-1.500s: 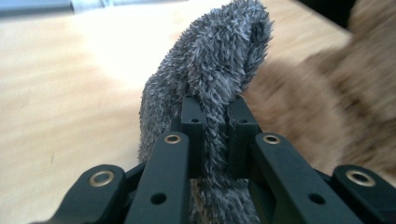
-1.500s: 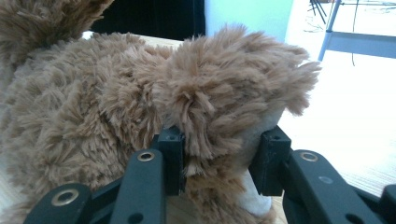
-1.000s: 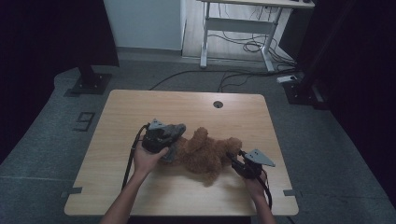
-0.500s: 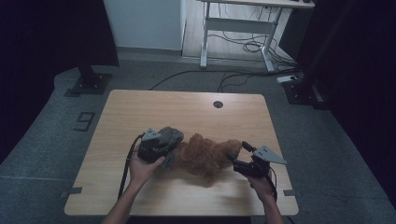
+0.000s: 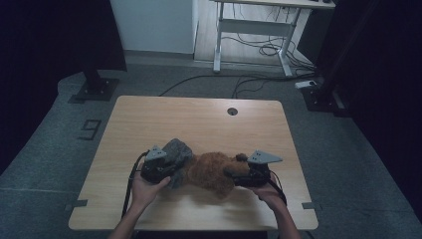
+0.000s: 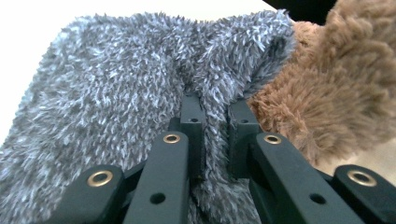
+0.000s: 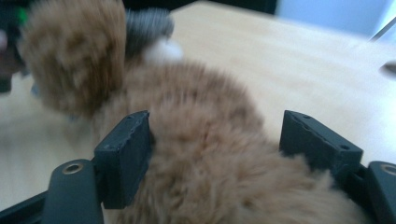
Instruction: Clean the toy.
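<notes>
Starting nearest you, at the lower middle of the high view, your two hands bracket a furry bundle on the tabletop. Your left gripper sits at the left end, its jaws pinched nearly together on a fold of the grey plush cloth; in the left gripper view the grey pile is squeezed between the two black jaws and rises above them, with the brown fur touching it at the right of that frame. Your right gripper has just been opening and stands wide: in its own view the brown plush toy lies between the jaws, though the pads seem not to press it.

Farther in, the brown plush toy runs left to right across the frame, its long axis in line with both grippers, grey cloth at the left end, brown bulk toward the right. So the toy lies straight ahead of your right gripper, and that hand is the nearer one for a fresh hold on it, I judge.

Beyond, the bare tabletop reaches to a round cable hole near its far edge.
</notes>
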A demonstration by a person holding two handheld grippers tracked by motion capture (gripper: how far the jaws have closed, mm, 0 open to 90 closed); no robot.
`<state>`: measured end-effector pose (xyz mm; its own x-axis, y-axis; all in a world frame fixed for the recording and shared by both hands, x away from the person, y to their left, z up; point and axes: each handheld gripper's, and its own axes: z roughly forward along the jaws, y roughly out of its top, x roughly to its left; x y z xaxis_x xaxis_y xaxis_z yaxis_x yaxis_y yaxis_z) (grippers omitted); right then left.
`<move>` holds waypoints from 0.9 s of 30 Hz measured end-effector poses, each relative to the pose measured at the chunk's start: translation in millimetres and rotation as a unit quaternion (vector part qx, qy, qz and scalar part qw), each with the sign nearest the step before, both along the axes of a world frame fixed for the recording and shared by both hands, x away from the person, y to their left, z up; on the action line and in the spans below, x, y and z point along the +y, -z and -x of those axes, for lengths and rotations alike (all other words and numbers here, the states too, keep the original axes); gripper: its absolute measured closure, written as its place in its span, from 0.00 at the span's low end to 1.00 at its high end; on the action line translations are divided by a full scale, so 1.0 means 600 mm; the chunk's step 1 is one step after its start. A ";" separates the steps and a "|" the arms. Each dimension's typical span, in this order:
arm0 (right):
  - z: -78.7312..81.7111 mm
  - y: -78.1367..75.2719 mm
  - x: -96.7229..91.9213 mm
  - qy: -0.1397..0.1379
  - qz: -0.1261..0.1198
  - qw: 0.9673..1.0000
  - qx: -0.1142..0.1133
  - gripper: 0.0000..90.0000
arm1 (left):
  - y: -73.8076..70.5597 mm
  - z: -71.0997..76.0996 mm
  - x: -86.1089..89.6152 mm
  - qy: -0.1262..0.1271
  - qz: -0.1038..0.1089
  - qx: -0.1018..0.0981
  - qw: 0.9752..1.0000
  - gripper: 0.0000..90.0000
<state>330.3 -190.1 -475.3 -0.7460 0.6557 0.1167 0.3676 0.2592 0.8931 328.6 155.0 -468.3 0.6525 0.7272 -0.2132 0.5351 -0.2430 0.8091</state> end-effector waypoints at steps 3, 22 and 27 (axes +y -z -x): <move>0.017 0.026 0.003 -0.020 0.032 0.999 0.022 0.27 | 0.004 0.009 0.000 0.004 0.000 -0.003 1.000 0.89; 0.015 0.084 0.021 0.054 0.083 0.995 0.026 0.57 | 0.033 0.012 -0.035 -0.011 -0.008 -0.034 0.999 0.90; -0.014 0.090 0.022 0.104 0.085 0.991 0.000 0.58 | 0.035 -0.024 -0.057 -0.030 -0.022 -0.049 0.998 0.90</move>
<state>338.5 -177.0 -529.0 -0.5929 0.8052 -0.0088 0.4284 0.3247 0.8432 342.8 121.0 -489.2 0.6245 0.7721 -0.1176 0.4678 -0.2492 0.8480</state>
